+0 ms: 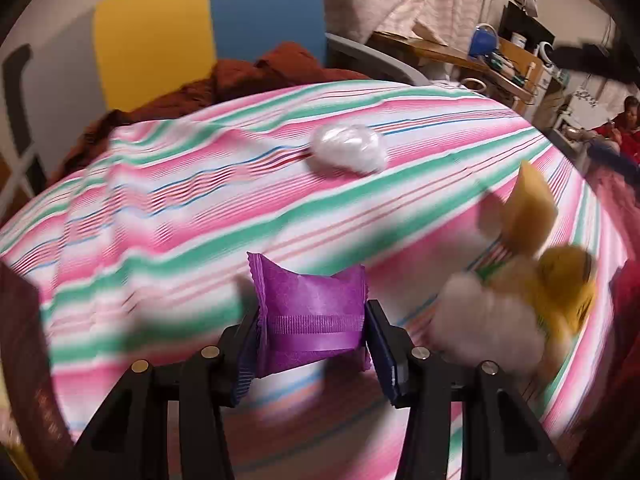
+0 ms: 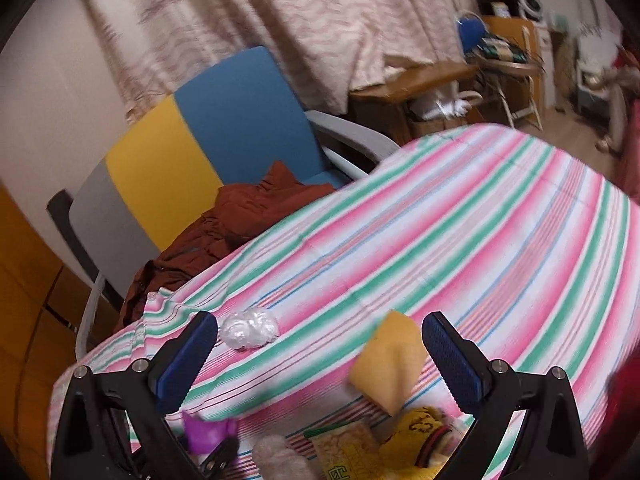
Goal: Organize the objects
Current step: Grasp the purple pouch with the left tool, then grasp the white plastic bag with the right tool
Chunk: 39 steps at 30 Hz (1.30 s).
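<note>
Purple packet is clamped in the left gripper above the striped table, the carry step is judged in hand, and placement near the yellow pile below the spread, empty right gripper is called for next.

Striped cloth lies open ahead; white bundle and yellow pile crowd its near edge.

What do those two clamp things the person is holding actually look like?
Both look alike. The left gripper and right gripper each have black plastic linkage arms with triangular cut-outs, joined by round silver pins. Each finger ends in a dark blue ribbed pad. No cables, markings or sleeves show.
</note>
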Available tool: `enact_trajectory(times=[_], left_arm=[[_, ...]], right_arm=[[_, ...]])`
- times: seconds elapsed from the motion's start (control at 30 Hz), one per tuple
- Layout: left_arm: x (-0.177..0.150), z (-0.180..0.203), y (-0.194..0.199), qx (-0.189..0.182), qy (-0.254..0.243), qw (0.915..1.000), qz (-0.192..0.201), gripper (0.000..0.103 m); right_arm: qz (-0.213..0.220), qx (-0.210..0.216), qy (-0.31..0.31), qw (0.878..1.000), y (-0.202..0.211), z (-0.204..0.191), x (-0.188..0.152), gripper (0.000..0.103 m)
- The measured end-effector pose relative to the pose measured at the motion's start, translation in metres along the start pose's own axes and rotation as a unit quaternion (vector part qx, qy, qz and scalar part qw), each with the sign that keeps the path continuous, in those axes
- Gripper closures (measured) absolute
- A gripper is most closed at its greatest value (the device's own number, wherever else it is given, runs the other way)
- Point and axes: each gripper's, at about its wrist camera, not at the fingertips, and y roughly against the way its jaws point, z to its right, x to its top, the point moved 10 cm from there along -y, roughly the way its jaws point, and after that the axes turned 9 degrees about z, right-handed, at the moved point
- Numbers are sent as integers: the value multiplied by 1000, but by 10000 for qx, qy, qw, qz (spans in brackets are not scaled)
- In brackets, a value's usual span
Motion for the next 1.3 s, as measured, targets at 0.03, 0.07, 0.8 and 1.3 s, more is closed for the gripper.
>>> enact_trajectory(times=[0.03, 0.07, 0.8, 1.3], left_arm=[[-7, -5, 7, 104, -21, 9999, 81, 53], [-11, -8, 13, 164, -44, 9998, 135, 53], [-26, -16, 17, 275, 144, 9987, 409, 52], [-26, -17, 18, 179, 232, 9984, 479, 52]], right_arm=[[14, 68, 92, 9999, 1, -5, -1, 0], [-1, 168, 219, 9996, 1, -13, -3, 0], [-780, 312, 1083, 9906, -25, -45, -50, 0], [-1522, 182, 1179, 9811, -67, -65, -75, 0]])
